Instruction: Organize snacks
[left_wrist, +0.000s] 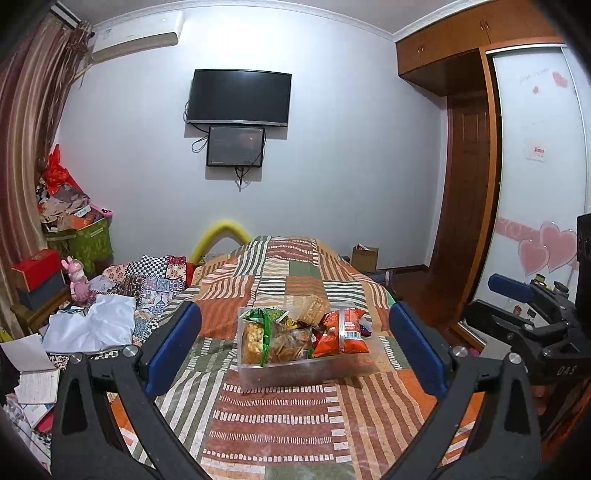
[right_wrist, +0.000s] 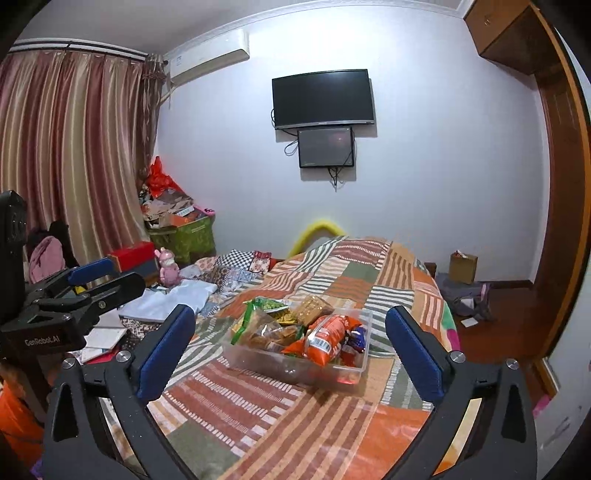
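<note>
On the patchwork bedspread (left_wrist: 280, 417), at the centre of both wrist views, sits a clear plastic bin (left_wrist: 295, 369) loaded with snack packets. We log the scene left to right.

At 9 o'clock from the bin: loose papers and a white cloth (left_wrist: 92, 325) lie on the far side of the bed, beside a pink rabbit figure (left_wrist: 77, 282). No snack packet is identifiable among them at this resolution.

Left gripper (left_wrist: 295, 347): jaws spread wide, nothing between the blue pads, held short of the bin at roughly 6 o'clock from it. No contact with bin or packets.

Bin contents: a green-topped bag of crackers (left_wrist: 269, 339) at the 9 o'clock end, a biscuit stack (left_wrist: 312, 308) at 12 o'clock, an orange-red crisp bag (left_wrist: 343, 332) toward 3 o'clock. The right view shows a small blue-and-red packet (right_wrist: 356, 338) tucked at the 3 o'clock end, just beside the crisp bag.

Right gripper (right_wrist: 290, 349): also fully spread and empty, hovering back from the bin at about 7 o'clock from it; seen in the left view at 3 o'clock.

Progress judgement: every snack we can see is inside the bin, and the bedspread around it shows no stray packet. We judge the collecting done or nearly so. What may remain is tidying the heaped packets or moving the bin; we cannot tell which.
</note>
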